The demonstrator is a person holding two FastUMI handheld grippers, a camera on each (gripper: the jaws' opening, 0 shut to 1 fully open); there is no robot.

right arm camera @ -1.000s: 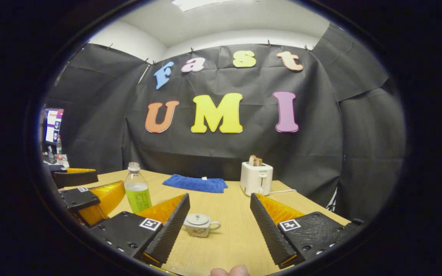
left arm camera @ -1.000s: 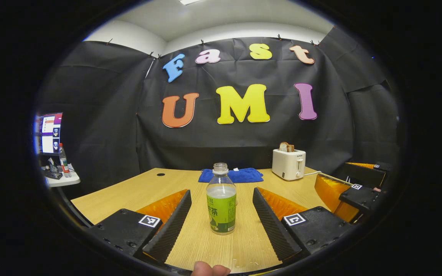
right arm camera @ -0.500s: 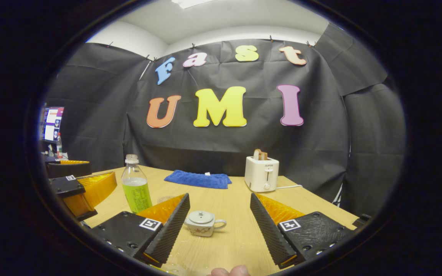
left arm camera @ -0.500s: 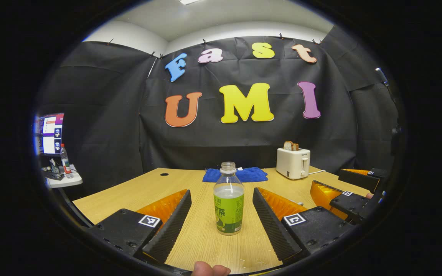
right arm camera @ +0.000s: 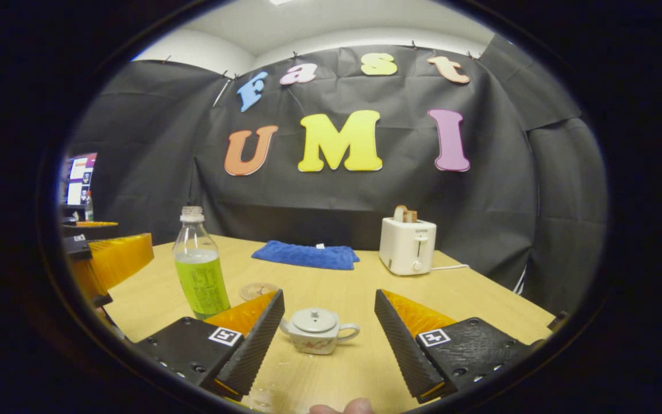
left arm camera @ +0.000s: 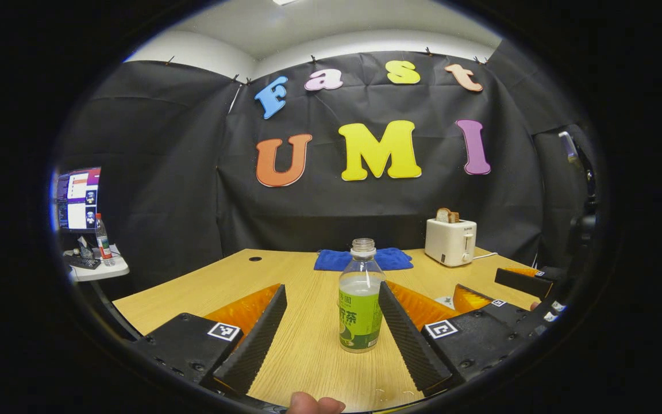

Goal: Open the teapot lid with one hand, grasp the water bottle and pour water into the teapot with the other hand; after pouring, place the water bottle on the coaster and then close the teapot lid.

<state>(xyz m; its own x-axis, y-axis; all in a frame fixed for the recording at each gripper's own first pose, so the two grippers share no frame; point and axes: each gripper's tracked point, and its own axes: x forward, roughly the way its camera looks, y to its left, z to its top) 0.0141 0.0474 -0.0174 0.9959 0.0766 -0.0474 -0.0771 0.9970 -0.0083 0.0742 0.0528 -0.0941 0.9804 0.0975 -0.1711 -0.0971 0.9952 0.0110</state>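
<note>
On the tabletop (left arm camera: pixel 302 368) stands the bottle (left arm camera: pixel 360 299), upright, uncapped, between the spread fingers of the left tool (left arm camera: pixel 331 328) and nearer the right-hand finger — neither touches it. Right tool (right arm camera: pixel 327 338) also spread; the teapot (right arm camera: pixel 316 330) sits between its fingers, lid (right arm camera: pixel 314 320) on, untouched. Coaster (right arm camera: pixel 257 291) lies bare just right of the bottle in the right gripper view. Towel (right arm camera: pixel 307 255) and toaster (right arm camera: pixel 407 246) sit farther back.

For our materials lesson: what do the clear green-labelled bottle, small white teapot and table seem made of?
Clear green-labelled bottle: likely thin plastic, see-through and glossy. Small white teapot: probably glazed ceramic, smooth with a soft sheen. Table: wood or wood-look laminate, pale grain lines, matte.
</note>
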